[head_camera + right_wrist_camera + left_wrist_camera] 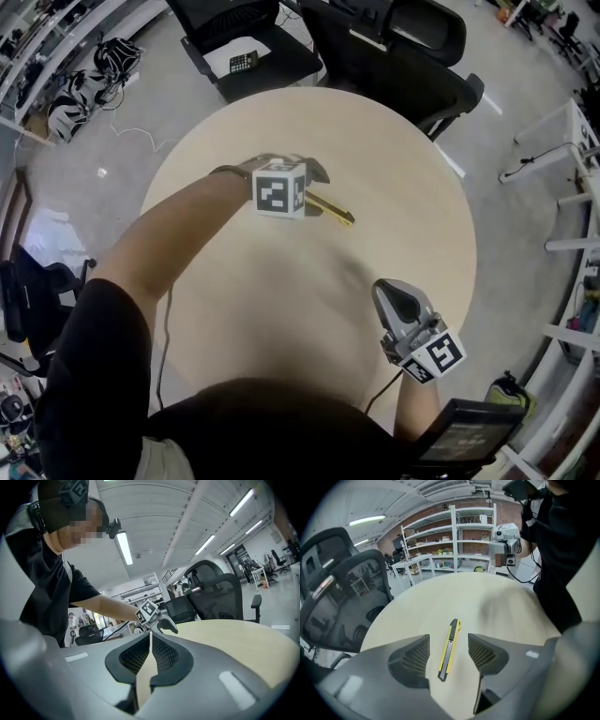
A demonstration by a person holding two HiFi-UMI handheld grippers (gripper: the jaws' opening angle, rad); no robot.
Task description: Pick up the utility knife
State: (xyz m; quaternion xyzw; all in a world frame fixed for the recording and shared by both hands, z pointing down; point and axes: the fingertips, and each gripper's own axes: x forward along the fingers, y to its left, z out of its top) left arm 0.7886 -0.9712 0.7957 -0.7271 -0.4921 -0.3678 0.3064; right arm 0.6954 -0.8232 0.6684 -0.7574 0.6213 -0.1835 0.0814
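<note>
Room: open office, shelving [454, 536] behind, 2 black chairs [384, 37] beside the table
Table [281, 309]: round, pale wood
Left gripper [448, 640]: fingers wide apart, straddling the knife, not touching it
Right gripper [151, 641]: fingers together, empty
Utility knife [449, 651]: yellow, flat on the table

shows only the yellow end of the utility knife [337, 214] in the head view — rest tucked under the left gripper [314, 187] (jaws too). can't identify the dark gadget [243, 62] on the chair [292, 58] — too small.
</note>
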